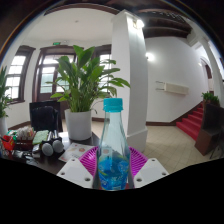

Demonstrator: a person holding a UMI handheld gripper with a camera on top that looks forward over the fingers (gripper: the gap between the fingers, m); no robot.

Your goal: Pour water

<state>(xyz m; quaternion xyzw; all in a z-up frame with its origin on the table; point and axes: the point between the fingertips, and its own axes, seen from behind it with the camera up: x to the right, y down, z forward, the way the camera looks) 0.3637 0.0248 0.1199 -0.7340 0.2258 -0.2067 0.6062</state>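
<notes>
A clear plastic water bottle (113, 150) with a light blue cap and a blue label stands upright between my fingers. My gripper (113, 165) is shut on the bottle, with the magenta pads (90, 160) pressed against both of its sides at label height. The bottle is lifted well above the dark table (35, 160) off to the left. No cup or other vessel for the water shows in this view.
A large potted plant (80, 90) in a white pot stands beyond the bottle, with a white pillar (128, 70) behind. A monitor (45, 115) and small clutter sit on the table. Red-carpeted stairs (192, 120) rise beyond the fingers' other side.
</notes>
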